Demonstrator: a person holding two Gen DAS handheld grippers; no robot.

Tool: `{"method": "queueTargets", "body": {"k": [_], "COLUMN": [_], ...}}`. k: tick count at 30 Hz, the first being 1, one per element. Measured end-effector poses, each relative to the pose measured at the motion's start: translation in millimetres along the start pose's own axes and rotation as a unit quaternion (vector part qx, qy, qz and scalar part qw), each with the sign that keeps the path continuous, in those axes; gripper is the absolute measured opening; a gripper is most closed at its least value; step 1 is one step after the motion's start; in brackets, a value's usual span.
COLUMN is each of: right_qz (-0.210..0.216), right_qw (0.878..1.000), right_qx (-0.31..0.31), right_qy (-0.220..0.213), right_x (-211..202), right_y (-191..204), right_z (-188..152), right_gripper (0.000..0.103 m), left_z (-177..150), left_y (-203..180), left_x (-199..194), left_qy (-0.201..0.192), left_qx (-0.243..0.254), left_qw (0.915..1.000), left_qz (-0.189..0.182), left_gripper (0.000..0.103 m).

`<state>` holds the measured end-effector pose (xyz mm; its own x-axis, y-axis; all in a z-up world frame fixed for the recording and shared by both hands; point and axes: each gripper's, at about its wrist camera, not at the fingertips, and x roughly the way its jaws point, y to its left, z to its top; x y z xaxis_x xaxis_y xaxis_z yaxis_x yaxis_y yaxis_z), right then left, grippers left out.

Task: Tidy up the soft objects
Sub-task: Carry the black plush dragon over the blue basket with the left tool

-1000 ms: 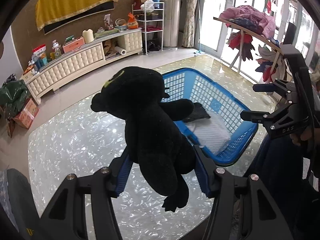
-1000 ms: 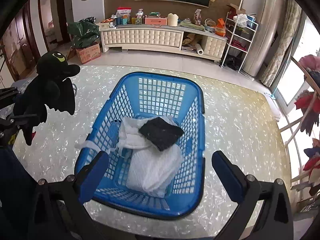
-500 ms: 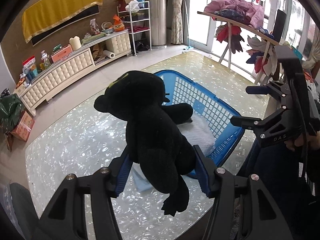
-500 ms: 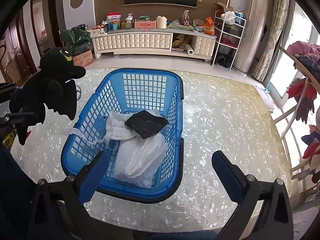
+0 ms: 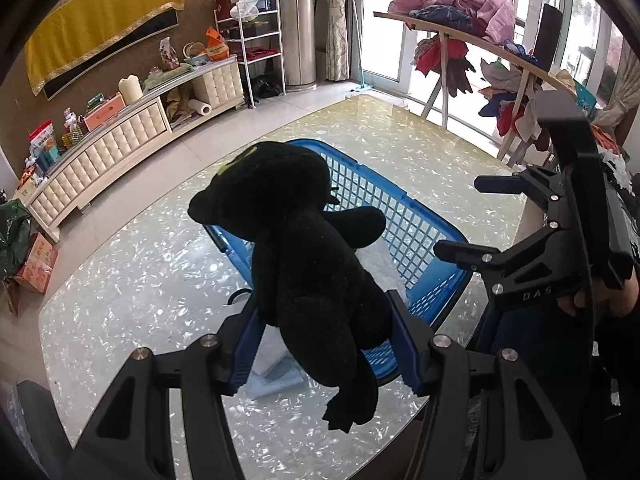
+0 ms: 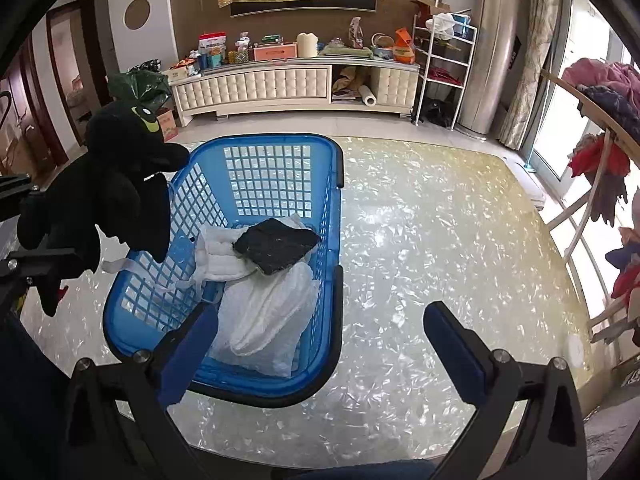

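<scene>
My left gripper [image 5: 326,330] is shut on a black plush toy [image 5: 304,256], gripped around its lower body, head up and a leg dangling below the jaws. The toy hangs above the near left rim of a blue laundry basket [image 5: 404,216] on the glossy pearl-patterned table. From the right wrist view the plush toy [image 6: 116,184] is at the basket's left edge, over the blue basket [image 6: 328,264], which holds white cloths [image 6: 272,312] and a dark folded cloth [image 6: 276,244]. My right gripper [image 6: 320,332] stands open above the basket's near right corner, nothing between its fingers. The right gripper [image 5: 496,220] also shows in the left view.
A curved wooden rack [image 5: 480,44] piled with clothes stands at the right of the table. Beyond the table are a long white cabinet [image 6: 256,88] with clutter, a wire shelf [image 6: 444,60] and cardboard boxes on the floor. A light blue sheet [image 5: 276,376] lies under the basket.
The left gripper has carried the plush toy toward the basket, from beside it to over its rim. The right gripper has shifted right, toward the basket's near right corner.
</scene>
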<state>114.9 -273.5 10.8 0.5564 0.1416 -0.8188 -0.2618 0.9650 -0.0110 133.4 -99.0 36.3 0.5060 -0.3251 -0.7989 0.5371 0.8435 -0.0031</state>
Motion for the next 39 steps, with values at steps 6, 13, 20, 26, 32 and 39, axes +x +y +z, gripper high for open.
{"method": "queueTargets", "body": {"k": [6, 13, 20, 26, 32, 39], "right_qz": [0.003, 0.016, 0.011, 0.000, -0.009, -0.015], "right_qw": [1.000, 1.000, 0.999, 0.999, 0.999, 0.998], "right_qx": [-0.002, 0.015, 0.034, 0.037, 0.043, 0.050], "right_qy": [-0.003, 0.000, 0.009, 0.011, 0.017, 0.018], "right_x": [2.1, 4.5, 8.9, 9.5, 11.8, 11.8], "right_y": [-2.5, -12.7, -18.2, -17.7, -20.6, -20.6], "right_z": [-2.6, -3.9, -3.3, -4.9, -5.8, -4.4], "right_gripper": [0.103, 0.103, 0.103, 0.103, 0.103, 0.103], "left_z": [6.1, 17.0, 27.1, 23.7, 23.6, 27.8], "left_y": [-2.5, -4.6, -3.5, -9.8, -11.7, -15.8], "left_x": [8.0, 24.3, 60.6, 89.8, 108.8, 119.0], "left_qy": [0.005, 0.010, 0.029, 0.053, 0.069, 0.071], "left_qx": [0.004, 0.026, 0.029, 0.031, 0.040, 0.060], "left_qw": [1.0000, 0.9994, 0.9987, 0.9970, 0.9957, 0.9946], "left_qz": [-0.006, -0.019, -0.031, -0.047, -0.048, -0.046], "left_gripper": [0.056, 0.056, 0.056, 0.056, 0.056, 0.056]}}
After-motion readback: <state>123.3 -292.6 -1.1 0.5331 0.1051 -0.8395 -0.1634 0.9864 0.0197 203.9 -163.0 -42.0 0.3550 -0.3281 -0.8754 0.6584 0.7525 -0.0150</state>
